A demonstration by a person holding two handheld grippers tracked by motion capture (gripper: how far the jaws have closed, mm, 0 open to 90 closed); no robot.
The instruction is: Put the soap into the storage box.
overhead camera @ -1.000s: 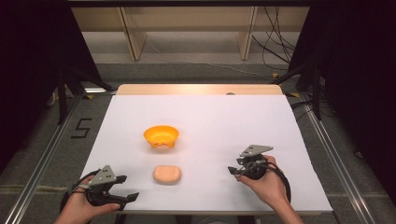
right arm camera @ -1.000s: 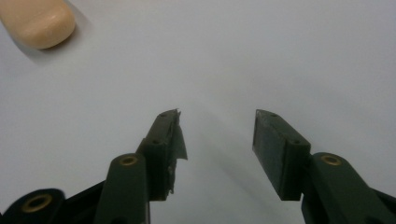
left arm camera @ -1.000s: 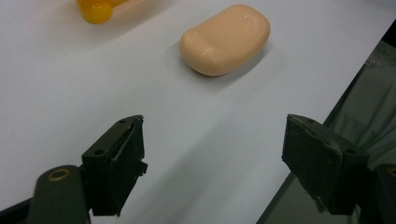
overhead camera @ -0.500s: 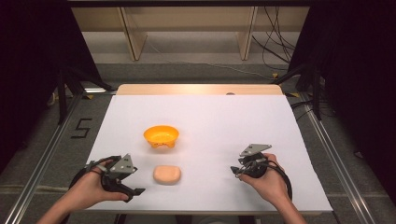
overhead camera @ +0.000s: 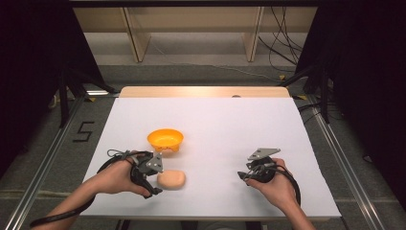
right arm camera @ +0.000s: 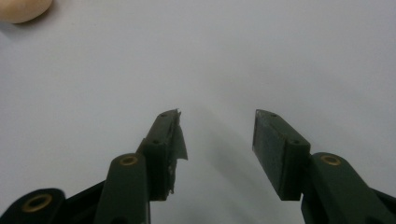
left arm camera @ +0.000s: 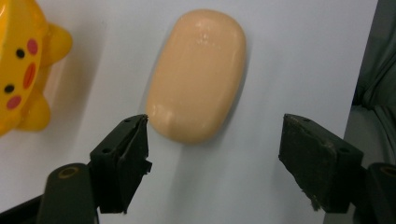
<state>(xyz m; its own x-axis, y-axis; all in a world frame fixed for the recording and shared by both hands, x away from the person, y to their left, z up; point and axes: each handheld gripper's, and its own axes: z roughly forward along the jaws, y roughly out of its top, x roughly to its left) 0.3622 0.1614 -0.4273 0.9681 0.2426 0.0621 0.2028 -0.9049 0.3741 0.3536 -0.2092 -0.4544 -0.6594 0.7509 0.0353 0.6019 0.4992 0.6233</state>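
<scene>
1. High view: white table (overhead camera: 239, 124) w/ a wooden strip along the far edge. Left gripper (overhead camera: 152, 178) sits near the front-left, held in the person's left hand (overhead camera: 115, 176), jaws pointing right toward the peach soap bar (overhead camera: 172, 179). Soap lies just beside the jaw tips; can't tell from here if they touch. Orange bowl (overhead camera: 165, 139) stands just behind the soap, apart from it. Right gripper (overhead camera: 245, 175) is held in the right hand (overhead camera: 275, 184) at front-right, well apart from soap and bowl, jaws pointing left, grey plate on top. A black cable loops from each gripper.

2. Left gripper view: jaws spread wide, nothing between the pads. Soap (left arm camera: 198, 74) lies flat on the white surface just ahead of the gap, nearer the left jaw, its near end abt level w/ that jaw's tip; no clear contact. Glossy, oval, long axis running away from the cam. At the left edge, the yellow bowl (left arm camera: 23, 65) w/ a cartoon face: black dots, pink cheeks. Apart from the soap.

3. Right gripper view: jaws partly open, empty, over bare white table (right arm camera: 280, 56). A sliver of the soap (right arm camera: 21, 9) shows in the top-left corner, well away from the jaws.
</scene>
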